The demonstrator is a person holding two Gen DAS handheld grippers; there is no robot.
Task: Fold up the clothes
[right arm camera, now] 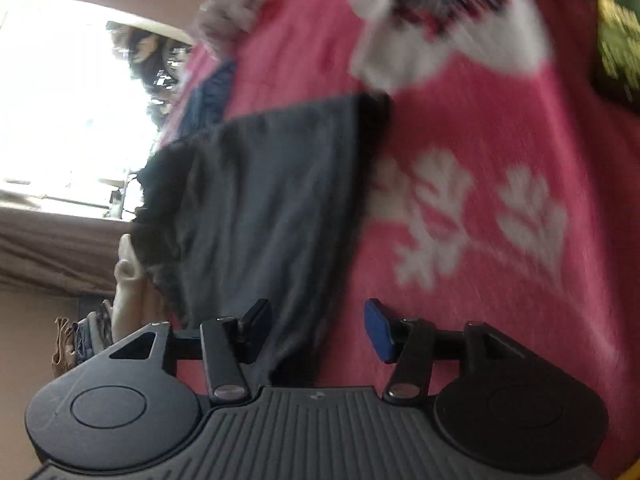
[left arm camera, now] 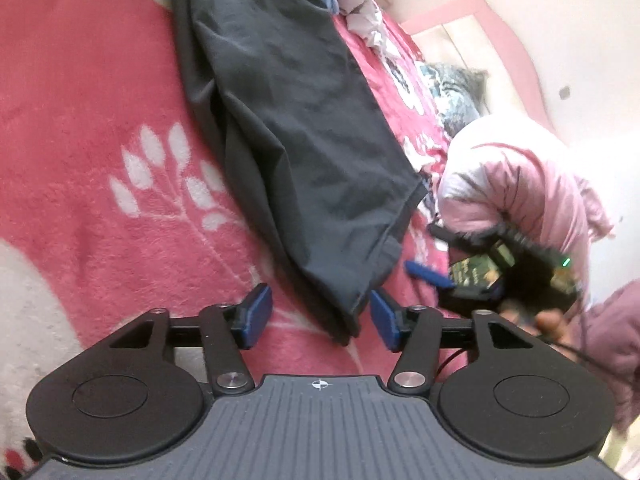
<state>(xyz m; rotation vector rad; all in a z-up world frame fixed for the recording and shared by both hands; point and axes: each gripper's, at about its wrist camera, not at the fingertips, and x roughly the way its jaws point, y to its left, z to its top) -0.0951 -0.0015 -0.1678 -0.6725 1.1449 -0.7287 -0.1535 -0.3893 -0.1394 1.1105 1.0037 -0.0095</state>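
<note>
A dark grey garment (left arm camera: 296, 128) lies stretched on a pink floral blanket (left arm camera: 92, 128), folded lengthwise, its hem end near me. My left gripper (left arm camera: 320, 320) is open, its blue pads either side of the hem corner, not closed on it. The right gripper shows in the left wrist view (left arm camera: 488, 280) to the right of the hem. In the right wrist view the same garment (right arm camera: 264, 200) runs away from my right gripper (right arm camera: 316, 330), which is open with the cloth's near end between its fingers. That view is blurred.
A pile of light clothes (left arm camera: 360, 4) lies at the blanket's far end. A pink-sleeved arm (left arm camera: 520, 184) holds the right gripper. A patterned pillow (left arm camera: 452, 92) and pink headboard (left arm camera: 500, 28) are at right. A bright window (right arm camera: 60, 112) shows at left.
</note>
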